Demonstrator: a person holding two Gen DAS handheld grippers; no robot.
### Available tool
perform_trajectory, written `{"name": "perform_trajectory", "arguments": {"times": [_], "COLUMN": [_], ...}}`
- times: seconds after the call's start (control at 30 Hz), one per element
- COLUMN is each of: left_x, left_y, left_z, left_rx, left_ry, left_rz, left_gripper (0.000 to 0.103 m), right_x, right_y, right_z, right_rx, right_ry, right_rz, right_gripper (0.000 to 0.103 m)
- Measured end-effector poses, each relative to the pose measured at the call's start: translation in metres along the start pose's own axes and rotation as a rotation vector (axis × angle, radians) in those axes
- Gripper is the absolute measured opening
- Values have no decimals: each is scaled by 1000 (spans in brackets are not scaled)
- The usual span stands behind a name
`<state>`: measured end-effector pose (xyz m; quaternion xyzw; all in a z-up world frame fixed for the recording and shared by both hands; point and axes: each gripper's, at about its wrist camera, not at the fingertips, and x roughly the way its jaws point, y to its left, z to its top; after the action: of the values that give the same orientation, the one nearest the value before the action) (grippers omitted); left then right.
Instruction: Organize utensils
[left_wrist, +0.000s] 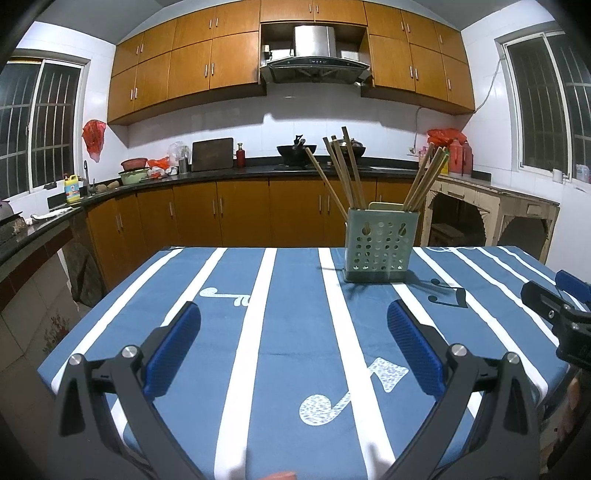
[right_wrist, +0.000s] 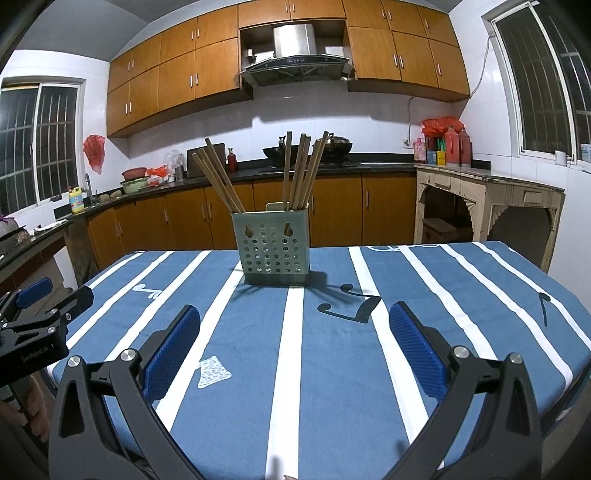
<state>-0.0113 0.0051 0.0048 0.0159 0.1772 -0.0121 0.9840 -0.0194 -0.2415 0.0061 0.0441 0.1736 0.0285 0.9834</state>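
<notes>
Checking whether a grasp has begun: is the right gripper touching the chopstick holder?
Apart. The right wrist view shows bare tablecloth between the open right gripper and the chopstick holder.

The left gripper (left_wrist: 293, 314) had black angular arms with triangular cut-outs and round silver screws; its fingers (left_wrist: 412, 341) carried ribbed blue pads; the right gripper (right_wrist: 295, 314) looked identical; small white lettering marked the left one's black body.

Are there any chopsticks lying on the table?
No, all the chopsticks stand in the green holder; the striped tablecloth around it has none lying on it.
</notes>
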Motion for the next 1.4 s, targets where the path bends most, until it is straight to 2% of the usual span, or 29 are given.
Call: {"name": "perform_trajectory", "arguments": {"times": [1.4], "left_x": [3], "left_y": [-3], "left_z": [-6], "left_rx": [2], "left_ry": [8], "left_rz": [-7], "left_gripper": [99], "right_x": [0], "right_y": [0], "right_z": [-1], "right_rx": [4], "right_ry": [9], "right_rz": [2], "right_gripper": [101]}}
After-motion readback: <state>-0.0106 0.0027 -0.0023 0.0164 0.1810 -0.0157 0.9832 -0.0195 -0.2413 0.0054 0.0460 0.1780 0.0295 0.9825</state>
